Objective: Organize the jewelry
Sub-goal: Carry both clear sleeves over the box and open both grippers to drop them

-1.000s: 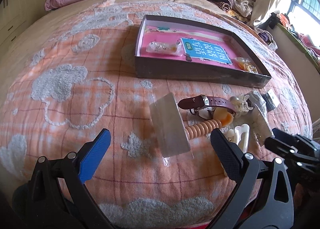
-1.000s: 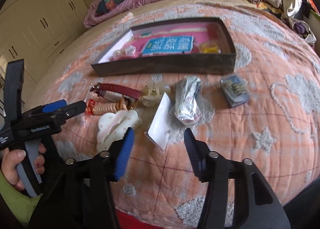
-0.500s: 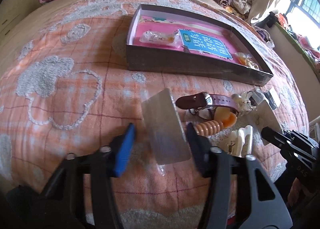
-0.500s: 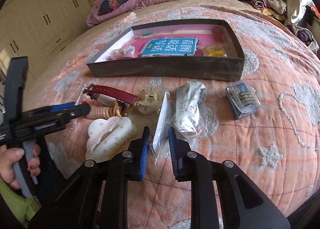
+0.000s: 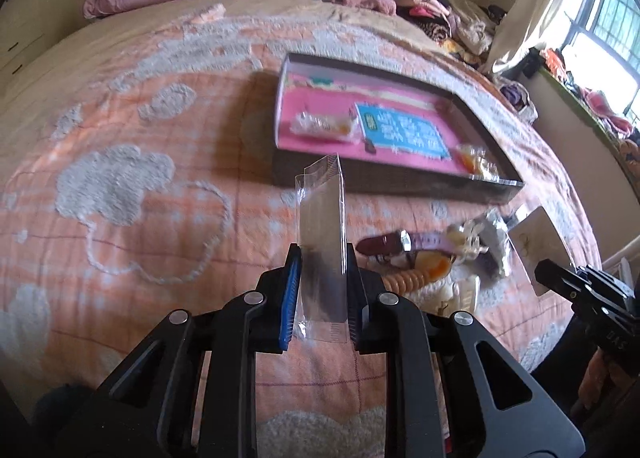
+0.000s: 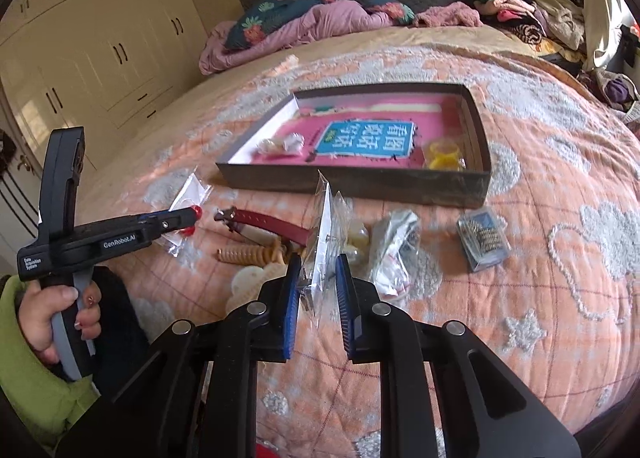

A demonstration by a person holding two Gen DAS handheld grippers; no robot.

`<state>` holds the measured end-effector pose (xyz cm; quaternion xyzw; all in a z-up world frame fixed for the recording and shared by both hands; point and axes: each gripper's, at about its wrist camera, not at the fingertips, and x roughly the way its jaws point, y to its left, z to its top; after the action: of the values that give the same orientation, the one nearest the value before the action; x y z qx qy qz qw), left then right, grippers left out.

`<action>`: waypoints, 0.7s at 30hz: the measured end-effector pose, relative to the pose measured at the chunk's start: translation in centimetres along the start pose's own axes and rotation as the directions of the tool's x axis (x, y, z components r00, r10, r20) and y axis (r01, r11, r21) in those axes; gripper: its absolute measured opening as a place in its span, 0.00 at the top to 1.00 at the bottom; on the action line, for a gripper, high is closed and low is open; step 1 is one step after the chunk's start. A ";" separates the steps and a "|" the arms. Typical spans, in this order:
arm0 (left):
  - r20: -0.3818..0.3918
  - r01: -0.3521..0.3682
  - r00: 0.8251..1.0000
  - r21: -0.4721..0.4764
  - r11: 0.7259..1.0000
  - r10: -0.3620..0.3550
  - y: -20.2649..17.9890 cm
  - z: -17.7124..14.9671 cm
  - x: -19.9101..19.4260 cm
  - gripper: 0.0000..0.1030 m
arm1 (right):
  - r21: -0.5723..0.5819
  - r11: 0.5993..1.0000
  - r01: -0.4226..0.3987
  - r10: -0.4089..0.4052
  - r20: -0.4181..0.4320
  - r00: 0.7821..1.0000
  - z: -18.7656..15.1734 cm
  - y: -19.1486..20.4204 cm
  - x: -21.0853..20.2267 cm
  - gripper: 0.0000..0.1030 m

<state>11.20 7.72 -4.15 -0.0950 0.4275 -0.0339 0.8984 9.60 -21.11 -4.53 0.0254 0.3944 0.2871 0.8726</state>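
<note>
The left gripper (image 5: 322,290) is closed on a clear bag (image 5: 323,226) and the right gripper (image 6: 318,290) on an earring card (image 6: 322,242), both lifted off the bed (image 6: 540,258), probably to go into the box (image 6: 360,178).

Orange quilted bed (image 6: 540,186) with shallow box (image 6: 476,182), red watch strap (image 6: 268,223), clear case (image 6: 484,238).

Beyond the right gripper (image 6: 318,278), the open box (image 6: 476,186) sits farthest out on the bed (image 6: 540,298). Nearer lie the watch (image 6: 260,222) and beads (image 6: 244,256), left of it; the small case (image 6: 484,238) lies right.
</note>
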 end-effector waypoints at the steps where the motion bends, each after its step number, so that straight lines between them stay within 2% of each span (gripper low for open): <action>1: 0.007 -0.001 1.000 0.000 1.000 0.001 0.1 0.4 -0.3 0.87 | -0.004 1.000 -0.001 0.001 0.009 1.000 0.3 0.1 -0.3 0.84; 10: 0.045 0.001 0.999 0.019 1.000 -0.002 -0.4 2.7 -1.1 0.87 | -0.012 1.000 0.019 -0.018 0.071 0.997 2.6 -0.7 -2.0 0.85; 21: 0.093 0.043 0.994 0.075 0.996 -0.050 -2.9 6.2 -0.9 0.87 | 0.023 0.998 0.065 -0.067 0.133 0.989 5.1 -2.5 -3.4 0.85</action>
<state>15.47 5.89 0.95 -0.0734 0.3806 -0.0658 0.9195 12.57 -24.01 0.57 0.0397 0.3383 0.2521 0.9058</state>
